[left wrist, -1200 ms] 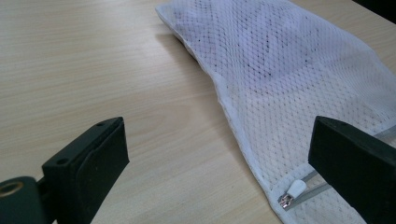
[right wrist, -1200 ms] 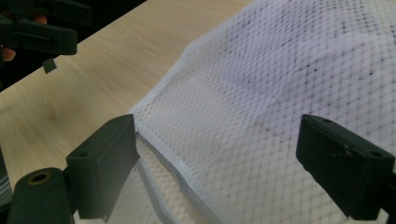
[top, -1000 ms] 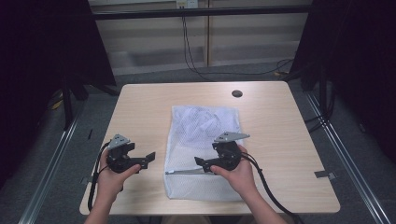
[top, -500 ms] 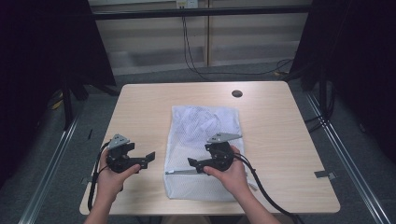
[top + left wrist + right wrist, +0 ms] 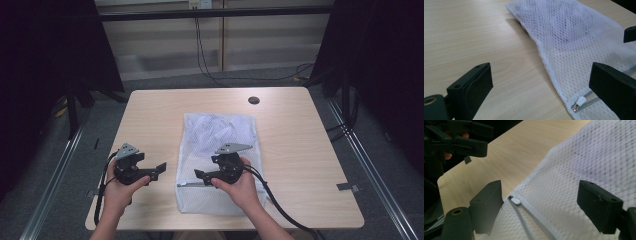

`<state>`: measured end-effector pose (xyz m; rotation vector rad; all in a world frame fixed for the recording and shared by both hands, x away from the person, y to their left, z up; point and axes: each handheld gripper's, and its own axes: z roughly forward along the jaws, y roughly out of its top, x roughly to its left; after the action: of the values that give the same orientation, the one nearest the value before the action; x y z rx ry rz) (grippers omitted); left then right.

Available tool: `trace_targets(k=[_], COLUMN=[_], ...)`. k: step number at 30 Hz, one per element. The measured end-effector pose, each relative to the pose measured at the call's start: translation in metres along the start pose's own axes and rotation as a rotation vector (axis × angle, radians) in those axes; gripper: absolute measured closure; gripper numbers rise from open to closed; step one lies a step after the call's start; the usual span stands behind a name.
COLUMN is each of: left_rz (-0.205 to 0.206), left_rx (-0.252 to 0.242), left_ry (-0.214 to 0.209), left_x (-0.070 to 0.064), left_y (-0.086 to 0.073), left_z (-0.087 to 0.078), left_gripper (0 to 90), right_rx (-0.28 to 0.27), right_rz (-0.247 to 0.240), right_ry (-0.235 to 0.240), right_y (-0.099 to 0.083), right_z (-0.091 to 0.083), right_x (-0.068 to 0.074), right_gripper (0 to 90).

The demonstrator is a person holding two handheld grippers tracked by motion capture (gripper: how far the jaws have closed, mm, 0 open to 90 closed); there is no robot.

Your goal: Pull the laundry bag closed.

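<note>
In the high view, the left tongs are sitting at the lower left of the frame, over the bare tabletop. They are open wide and holding nothing. They are pointing toward the middle of the frame, where the bag is lying.

The bag is a white net bag, lying flat in the middle of the frame. Its long way is running from the top of the frame down to the bottom. Something pale is showing through the net, but I cannot tell what it is. A grey zip is running across the bag near its bottom end, from the bag's left edge toward the middle.

The zip's small white pull is sitting at the left end of the zip, right at the bag's left edge. In the left gripper view it is lying at the lower right, closer to the right-hand jaw and a little way ahead.

The right tongs are hanging over the bottom part of the bag, in the lower middle of the frame. They are open wide too, and holding nothing. In the right gripper view the pull is lying just beside the left-hand jaw, at the lower left.

I think the right tongs are nearer to the pull. The zip is running off to the right from there.
</note>
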<state>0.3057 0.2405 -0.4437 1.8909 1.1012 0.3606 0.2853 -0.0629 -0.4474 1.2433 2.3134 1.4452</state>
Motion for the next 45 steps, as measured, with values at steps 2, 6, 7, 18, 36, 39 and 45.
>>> trace_targets(k=[2, 6, 7, 18, 36, 39, 45], left_rz=[0.002, 0.001, 0.004, 0.006, 0.010, 0.009, 0.010], left_rx=[0.001, 0.001, 0.000, 0.006, 0.013, 0.012, 0.018], left_ry=[-0.001, -0.002, 0.002, 0.000, -0.001, 0.002, 0.001], left_x=[0.000, 0.000, 0.000, 0.000, -0.001, 0.000, 0.000], left_y=[0.000, 0.000, 0.000, -0.001, -0.002, -0.003, -0.003], left_z=[0.000, -0.001, -0.001, -0.003, -0.002, -0.003, -0.003], left_gripper=[4.7, 4.7, 4.7, 4.7, 4.7, 4.8, 4.7], right_rx=[0.000, 0.019, 0.024, 0.053, 0.063, 0.081, 0.108], right_rz=[-0.002, -0.012, -0.013, -0.026, -0.023, 0.000, 0.023], right_ry=[0.010, 0.022, 0.021, 0.037, 0.021, 0.034, 0.041], right_y=[0.000, 0.000, 0.000, -0.001, -0.004, -0.005, -0.007], right_z=[0.003, 0.008, 0.009, 0.019, 0.030, 0.033, 0.039], right_x=[0.002, 0.005, 0.005, 0.008, 0.008, 0.008, 0.007], right_gripper=[22.7, 26.6, 27.6, 32.5, 39.6, 40.4, 40.9])
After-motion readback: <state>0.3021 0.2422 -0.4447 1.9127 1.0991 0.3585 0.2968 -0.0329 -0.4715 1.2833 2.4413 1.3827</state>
